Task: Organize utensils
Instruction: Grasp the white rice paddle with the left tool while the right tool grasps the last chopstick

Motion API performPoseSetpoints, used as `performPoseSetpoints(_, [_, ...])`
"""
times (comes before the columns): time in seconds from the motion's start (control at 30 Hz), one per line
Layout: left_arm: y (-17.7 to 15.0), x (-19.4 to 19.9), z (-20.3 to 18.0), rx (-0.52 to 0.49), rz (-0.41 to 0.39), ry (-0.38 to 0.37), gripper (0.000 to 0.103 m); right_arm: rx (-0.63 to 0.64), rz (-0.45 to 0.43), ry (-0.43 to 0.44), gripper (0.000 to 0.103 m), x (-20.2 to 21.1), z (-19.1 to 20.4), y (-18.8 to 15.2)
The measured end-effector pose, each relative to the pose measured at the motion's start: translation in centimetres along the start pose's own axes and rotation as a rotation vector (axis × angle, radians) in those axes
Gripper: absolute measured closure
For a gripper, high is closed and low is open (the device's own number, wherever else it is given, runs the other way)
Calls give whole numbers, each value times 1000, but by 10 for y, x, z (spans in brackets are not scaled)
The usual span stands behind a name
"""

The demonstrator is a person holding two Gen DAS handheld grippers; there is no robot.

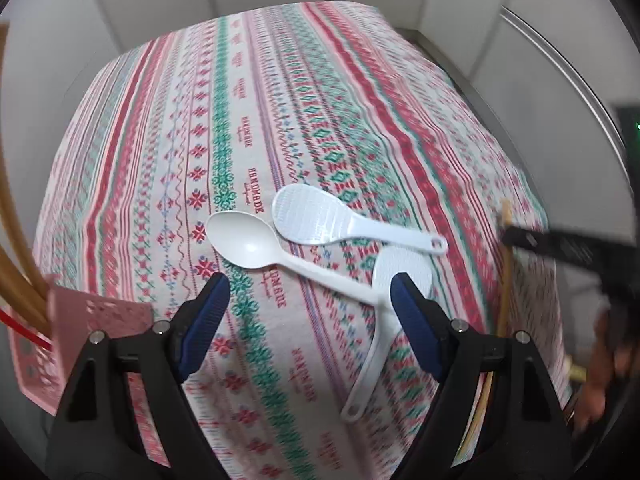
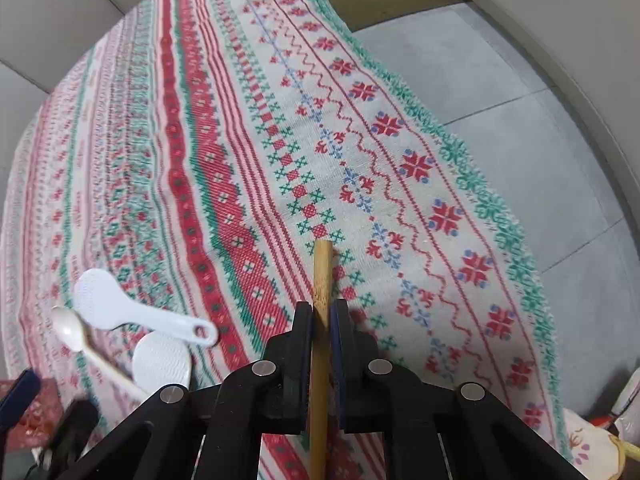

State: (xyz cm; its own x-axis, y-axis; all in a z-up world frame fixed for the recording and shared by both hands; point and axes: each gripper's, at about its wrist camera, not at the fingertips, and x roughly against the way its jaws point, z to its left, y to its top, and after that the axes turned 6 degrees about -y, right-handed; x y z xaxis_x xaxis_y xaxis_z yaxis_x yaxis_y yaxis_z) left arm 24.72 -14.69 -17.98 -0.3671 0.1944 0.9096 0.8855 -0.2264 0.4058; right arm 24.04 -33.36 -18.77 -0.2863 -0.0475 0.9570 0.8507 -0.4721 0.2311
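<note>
Right wrist view, slim pale bamboo stick [image 2: 321,300], blunt-ended, straight

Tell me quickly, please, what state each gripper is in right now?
Left gripper: open, holding nothing, above the white spoon.
Right gripper: shut on the bamboo stick.

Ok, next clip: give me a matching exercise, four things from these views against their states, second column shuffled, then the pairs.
Things:
1. left gripper
2. right gripper
3. white spoon
4. pink basket

States:
A. shut on a bamboo stick
B. lying on the tablecloth, bowl up
C. open, nothing between its fingers
D. holds tan sticks, at the left edge of the left view

Pairs: 1-C, 2-A, 3-B, 4-D
</note>
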Motion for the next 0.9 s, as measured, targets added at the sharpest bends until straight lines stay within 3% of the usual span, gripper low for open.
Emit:
performPoseSetpoints(0.1, [4,-9,2,71,-25,55,24,4,-20,28,96,16,-8,-3])
performPoseSetpoints(0.27, [3,-32,11,184,3,82,43,15,-36,56,96,28,-13,-7])
performPoseSetpoints(0.37, [-3,-37,17,205,-8,73,62,20,-29,72,96,28,-11,-8])
performPoseSetpoints(0.4, [-4,-36,17,194,-12,66,77,22,-27,75,96,28,-11,-9])
performPoseSetpoints(0.43, [-6,-36,17,178,-4,51,84,21,-25,78,96,28,-11,-9])
performPoseSetpoints(0.5, [-9,-34,17,137,11,26,94,19,-23,84,96,29,-10,-10])
performPoseSetpoints(0.9, [-62,-8,12,-98,178,-129,95,40,3,121,96,34,-5,-25])
